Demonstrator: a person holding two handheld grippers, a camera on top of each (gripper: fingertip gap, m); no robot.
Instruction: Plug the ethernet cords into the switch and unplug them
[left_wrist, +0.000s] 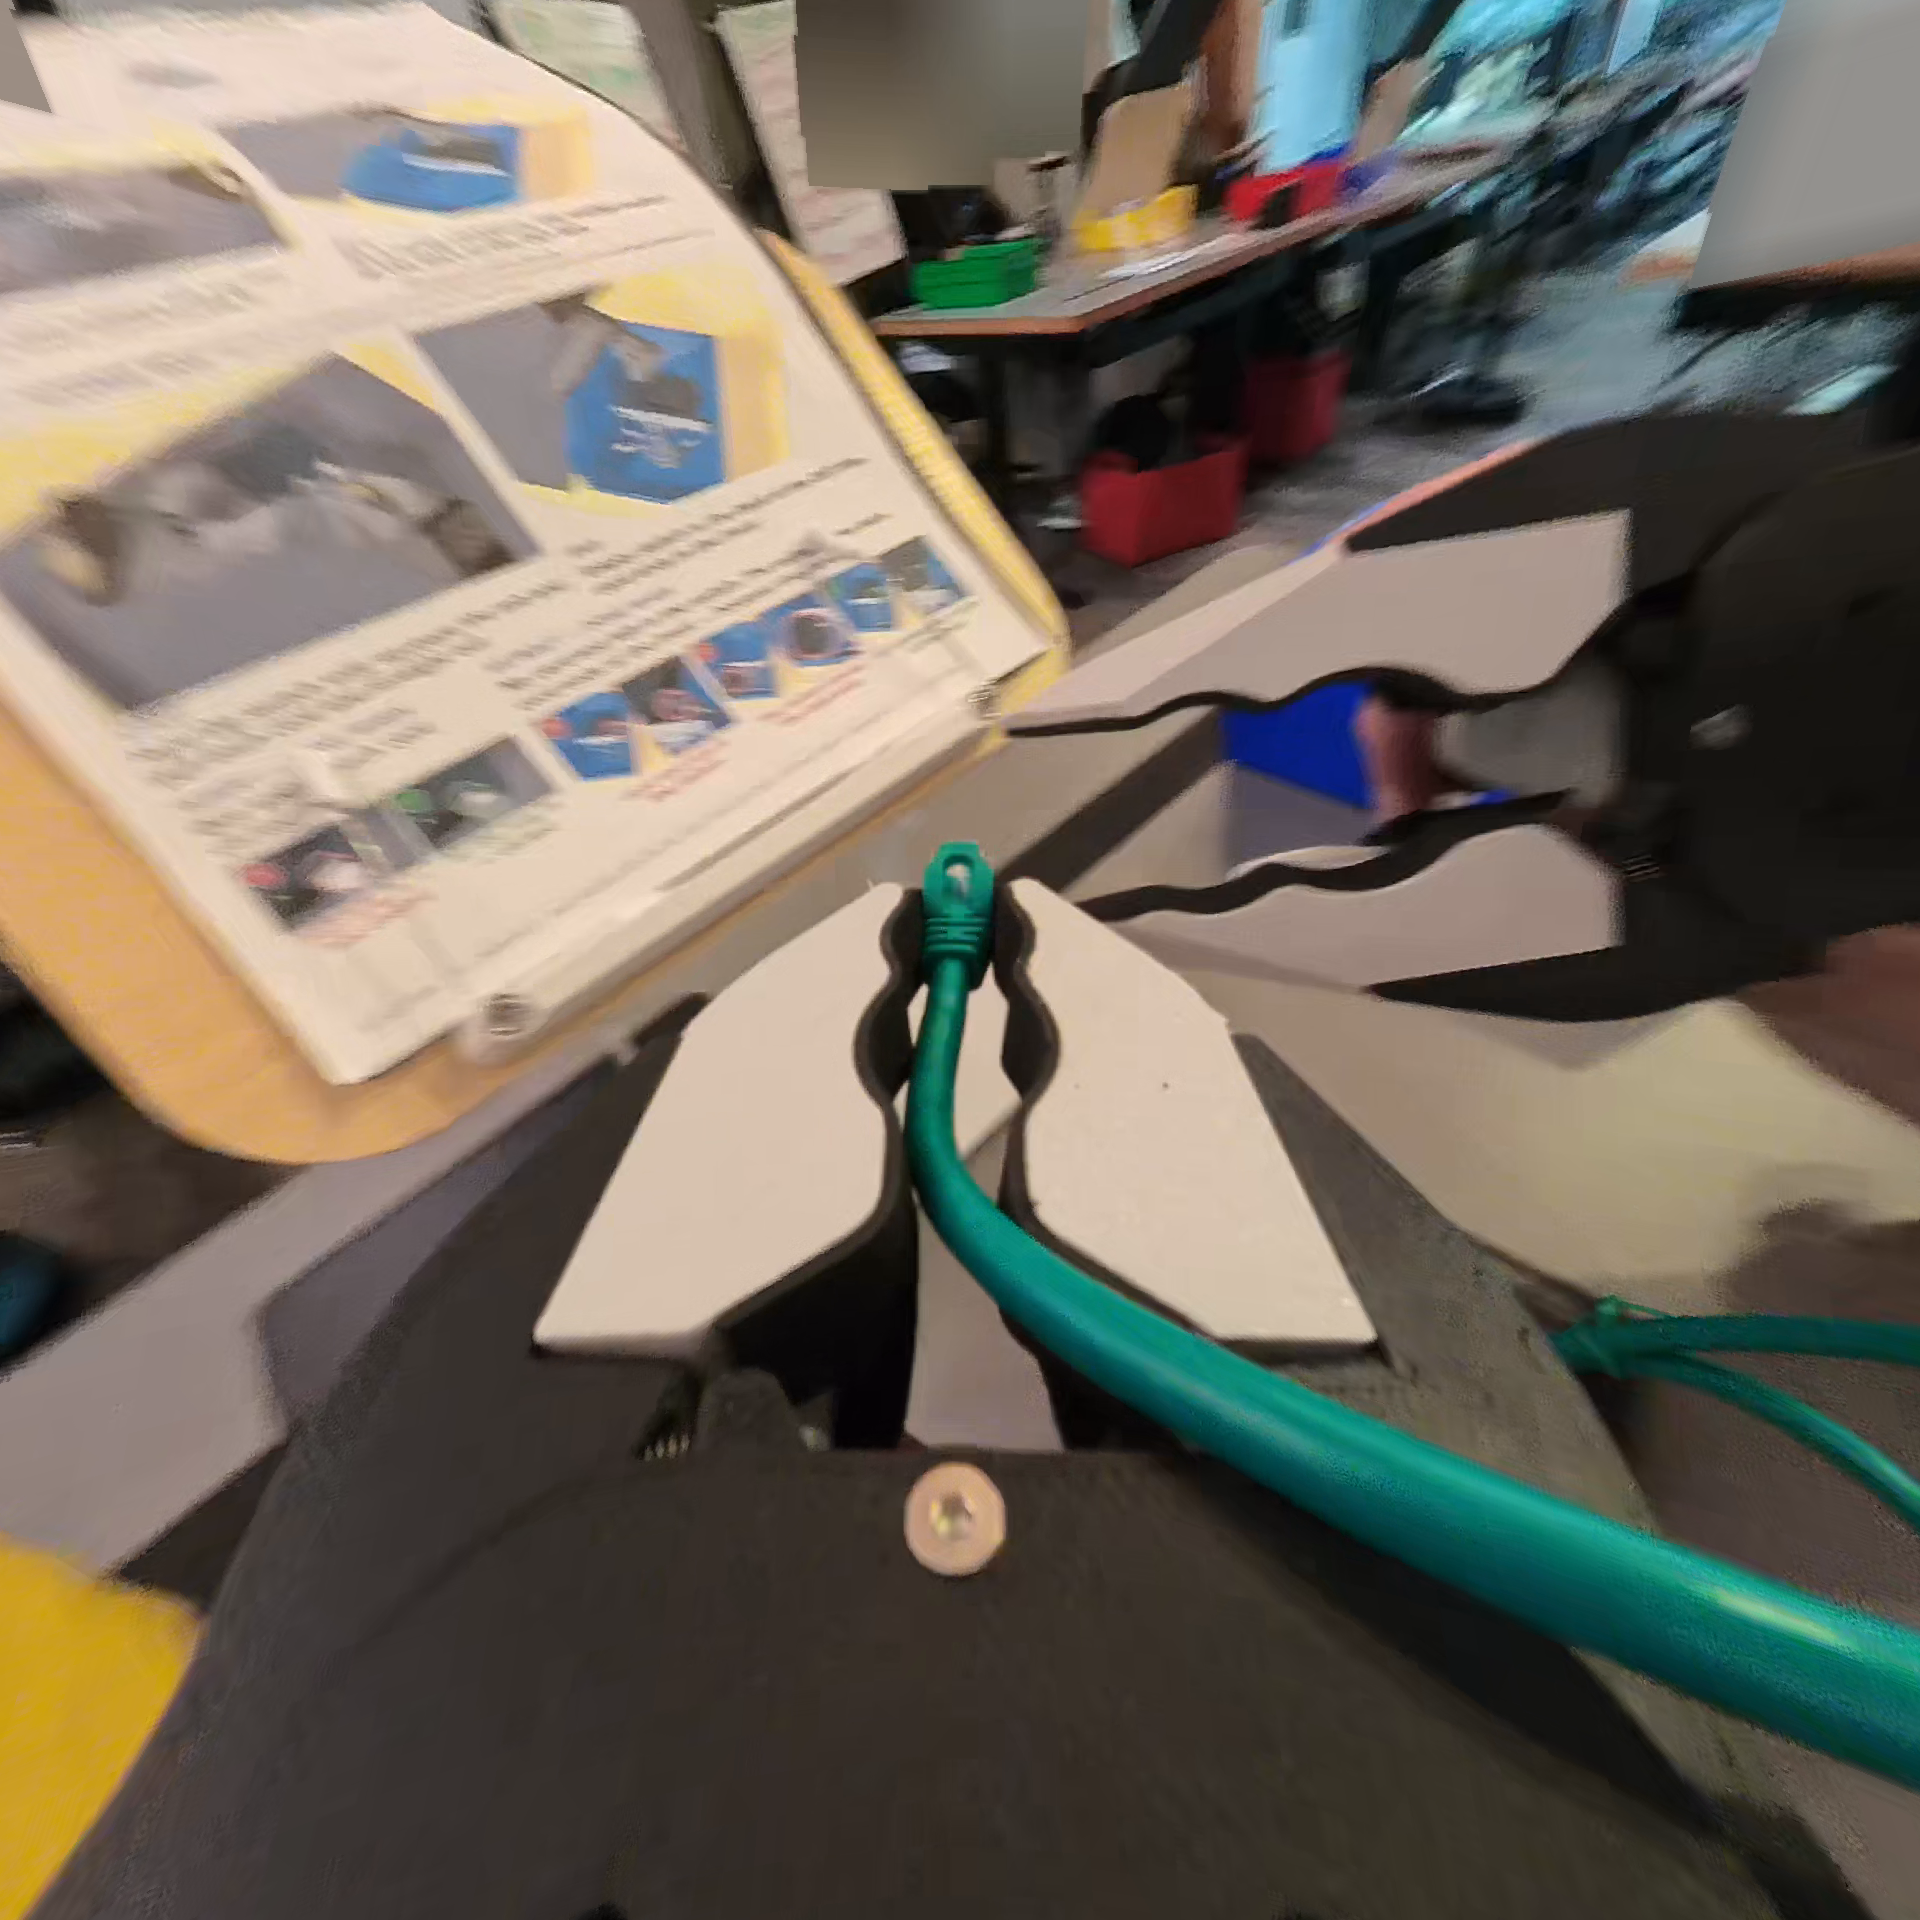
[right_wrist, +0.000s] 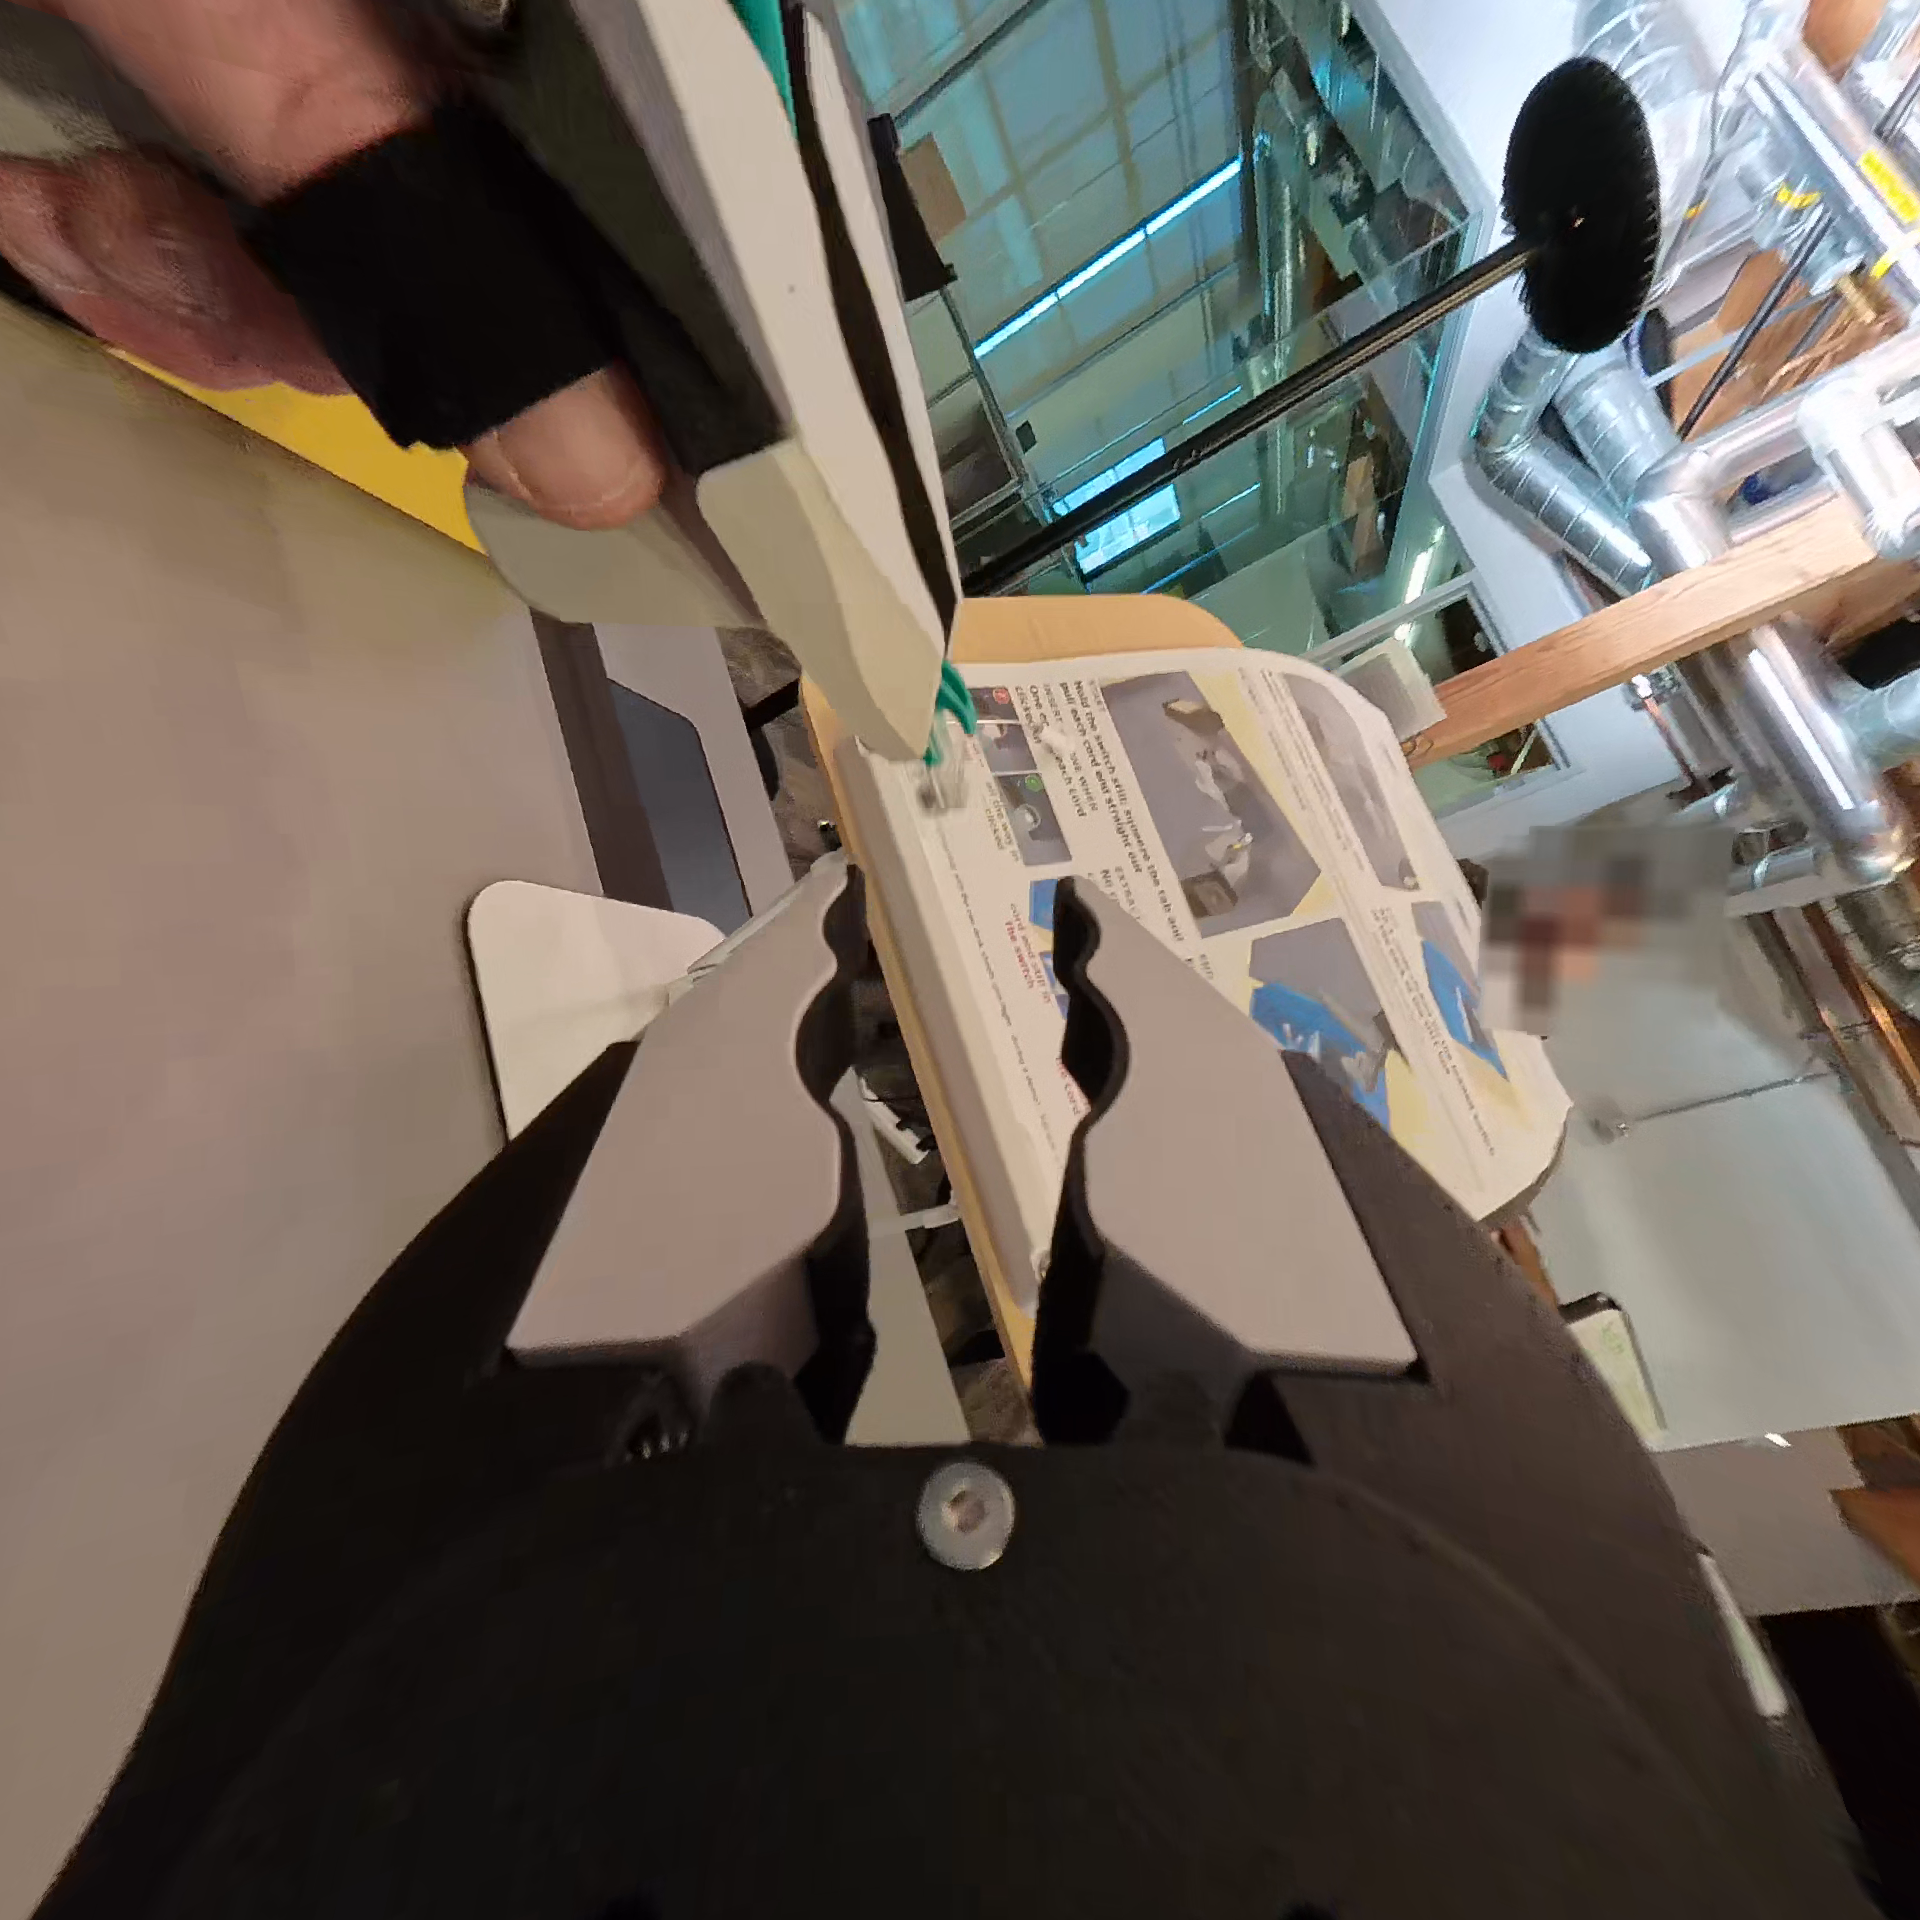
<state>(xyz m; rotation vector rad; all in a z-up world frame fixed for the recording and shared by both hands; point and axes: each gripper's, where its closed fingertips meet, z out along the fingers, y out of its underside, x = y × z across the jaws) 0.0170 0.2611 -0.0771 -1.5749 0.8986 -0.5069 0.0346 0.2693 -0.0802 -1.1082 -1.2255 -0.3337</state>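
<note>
Up close, the left gripper (left_wrist: 954, 914) has its fingers (left_wrist: 769, 1122) pinched on the green plug boot of an ethernet cord (left_wrist: 1195, 1392), held in the air beyond the far edge of the grey tabletop (left_wrist: 1351, 1164); the cord trails back over the right finger to a bundled loop. Just beside the plug stands a tilted instruction sheet (left_wrist: 436, 582) on a yellow board. The right gripper (right_wrist: 954, 904) hovers near it, fingers (right_wrist: 707, 1122) parted and holding nothing. A hand (right_wrist: 312, 208) grips the left tool.
</note>
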